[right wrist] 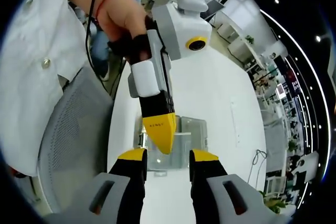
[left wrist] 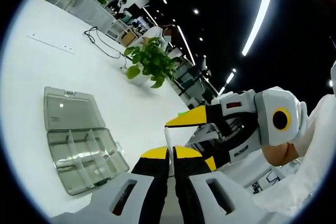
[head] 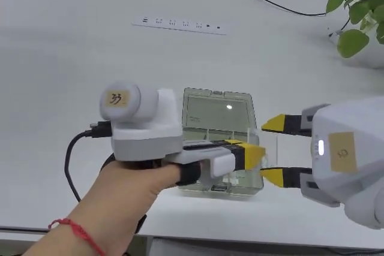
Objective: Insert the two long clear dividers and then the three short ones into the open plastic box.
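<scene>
**Operator:** Condition of the plastic box [head: 239, 187]?

**Technician:** Clear, open, resting on the white table [head: 90, 64]. The lid [head: 216, 111] lies flat behind the tray. Partition walls stand inside the tray.

**Operator:** Hand-held gripper status, referenced to the box?

**Technician:** The left hand-held gripper [head: 252, 154] hovers over the box's front right corner, jaws pressed together on a thin clear divider [left wrist: 167, 139] that projects past the tips. The right hand-held gripper [head: 277, 150] sits just right of the box, jaws spread wide, with the left tips pointing into the gap. Contact between the divider and the right jaws cannot be determined
</scene>
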